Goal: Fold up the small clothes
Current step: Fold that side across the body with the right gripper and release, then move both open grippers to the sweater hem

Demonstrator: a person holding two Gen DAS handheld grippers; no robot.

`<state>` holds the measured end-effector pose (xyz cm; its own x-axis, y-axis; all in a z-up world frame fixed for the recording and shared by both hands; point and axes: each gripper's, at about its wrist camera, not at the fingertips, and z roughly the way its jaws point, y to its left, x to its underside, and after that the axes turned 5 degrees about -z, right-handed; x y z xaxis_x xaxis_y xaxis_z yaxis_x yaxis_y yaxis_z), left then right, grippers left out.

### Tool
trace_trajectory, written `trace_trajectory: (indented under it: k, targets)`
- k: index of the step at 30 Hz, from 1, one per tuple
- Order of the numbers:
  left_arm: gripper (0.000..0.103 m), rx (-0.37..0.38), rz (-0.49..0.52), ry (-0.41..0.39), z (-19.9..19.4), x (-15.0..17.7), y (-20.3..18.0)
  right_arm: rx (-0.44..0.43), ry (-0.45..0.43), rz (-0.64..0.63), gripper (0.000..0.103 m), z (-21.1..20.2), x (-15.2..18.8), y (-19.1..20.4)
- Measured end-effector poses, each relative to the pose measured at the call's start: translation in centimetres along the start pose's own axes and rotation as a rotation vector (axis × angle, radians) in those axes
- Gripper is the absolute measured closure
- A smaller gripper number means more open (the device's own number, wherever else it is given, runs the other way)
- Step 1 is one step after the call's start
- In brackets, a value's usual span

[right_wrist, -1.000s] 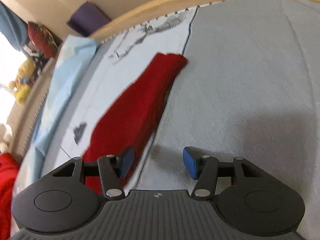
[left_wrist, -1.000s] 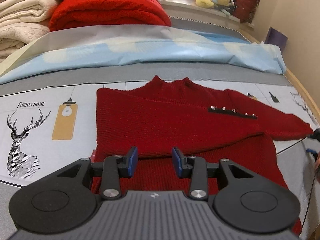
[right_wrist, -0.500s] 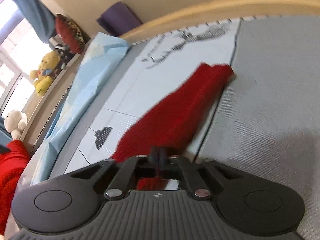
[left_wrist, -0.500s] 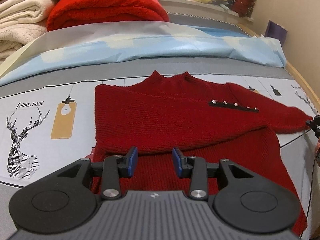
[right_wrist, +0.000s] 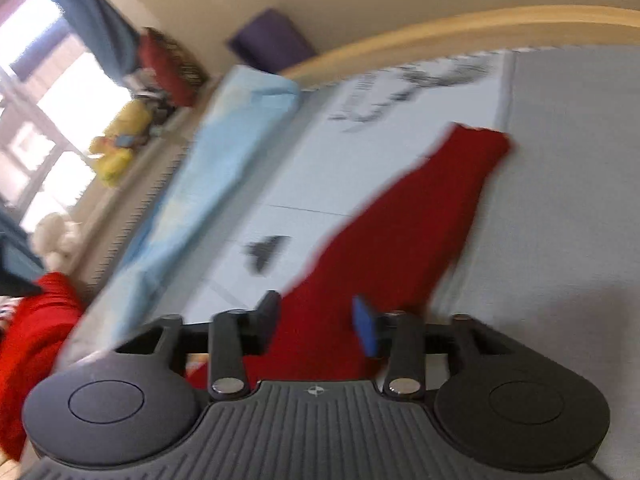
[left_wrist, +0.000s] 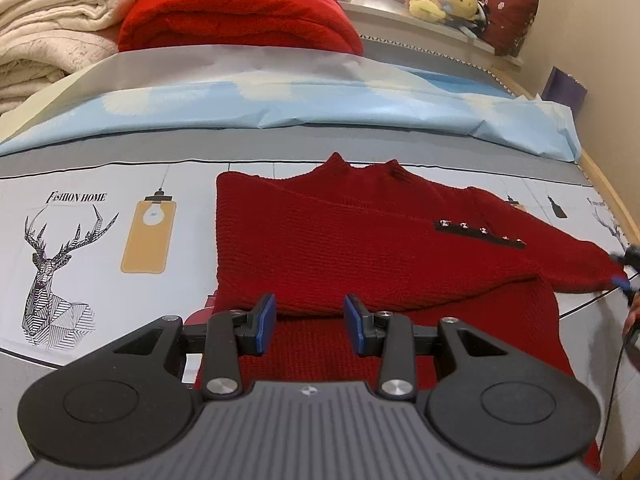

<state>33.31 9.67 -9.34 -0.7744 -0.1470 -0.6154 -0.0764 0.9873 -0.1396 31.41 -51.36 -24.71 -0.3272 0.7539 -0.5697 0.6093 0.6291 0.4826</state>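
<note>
A small dark red knit sweater [left_wrist: 360, 248] lies flat on the printed bed sheet, with its left sleeve folded across the body and a black button strip on the chest. My left gripper [left_wrist: 310, 324] is open and empty, low over the sweater's lower part. The right sleeve [right_wrist: 404, 236] stretches out to the right on the sheet. My right gripper [right_wrist: 320, 320] is open, its fingers on either side of the sleeve near the shoulder end; the view is blurred. Its tip also shows in the left wrist view [left_wrist: 624, 268] at the sleeve cuff.
The sheet [left_wrist: 100, 240] has a deer and lamp print. A light blue cover [left_wrist: 320, 108] lies behind the sweater. Folded red [left_wrist: 240, 20] and cream blankets [left_wrist: 44, 40] are stacked at the back. The wooden bed edge [right_wrist: 460, 36] runs along the right.
My right gripper was shut on the sleeve half a second ago and has opened, with the view swinging. My left gripper stays open and has barely moved.
</note>
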Motion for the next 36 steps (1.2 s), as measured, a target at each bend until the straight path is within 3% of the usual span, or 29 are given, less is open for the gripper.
trace_trajectory:
  k: [5,7,9,11,12,14,16,19,22,23,26,27,29,30,32,34,36]
  targets:
    - [0.062,-0.006,0.011,0.005,0.4,0.2,-0.7,0.06,0.081,0.124,0.054,1.6,0.1,-4.0]
    - [0.062,-0.012,0.015,0.012,0.8,0.4,-0.8,0.06,0.061,0.146,0.055,2.1,0.1,-4.8]
    - [0.062,-0.016,0.023,0.018,1.2,0.5,-1.1,0.088,0.03,0.089,0.056,2.6,0.0,-4.0]
    - [0.062,-0.02,0.035,0.023,1.5,0.7,-1.4,0.095,0.011,0.049,0.066,3.2,-0.2,-3.6]
    - [0.062,-0.021,0.04,0.024,1.6,0.7,-1.4,0.082,0.008,0.053,0.087,3.4,-0.3,-3.8]
    - [0.062,-0.022,0.049,0.023,1.7,0.8,-1.6,0.061,-0.02,0.045,0.09,3.9,-0.7,-3.8]
    - [0.062,-0.025,0.051,0.017,1.6,0.7,-1.6,0.076,-0.098,-0.064,0.091,3.1,-0.8,-1.7]
    - [0.062,-0.039,0.028,-0.004,1.3,0.3,-1.0,0.035,-0.237,-0.319,0.091,0.6,0.1,5.7]
    - [0.062,-0.063,-0.039,-0.028,0.9,-0.5,0.6,-0.184,-0.324,-0.62,0.091,-3.3,4.2,14.9]
    - [0.062,-0.07,-0.071,-0.037,0.6,-0.9,1.3,-0.3,-0.325,-0.709,0.091,-4.8,6.5,17.8]
    - [0.062,-0.096,-0.15,-0.05,0.1,-1.6,3.5,-0.606,-0.204,-0.865,0.089,-7.9,14.1,23.4]
    - [0.062,-0.105,-0.174,-0.052,-0.1,-1.8,4.2,-0.692,-0.091,-0.901,0.084,-8.1,16.9,24.7]
    - [0.062,-0.113,-0.205,-0.053,-0.4,-2.2,5.2,-0.775,0.139,-0.954,0.078,-7.5,22.0,26.0]
    - [0.062,-0.114,-0.217,-0.053,-0.6,-2.3,5.6,-0.783,0.296,-0.964,0.078,-6.5,24.5,26.1]
    - [0.062,-0.114,-0.236,-0.059,-1.0,-2.4,6.2,-0.721,0.451,-0.948,0.078,-5.3,27.3,25.4]
    - [0.062,-0.113,-0.243,-0.063,-1.5,-2.5,6.8,-0.673,0.461,-0.925,0.078,-4.9,27.6,24.8]
    - [0.062,-0.108,-0.254,-0.07,-1.9,-2.7,7.3,-0.645,0.417,-0.895,0.074,-4.9,26.6,24.8]
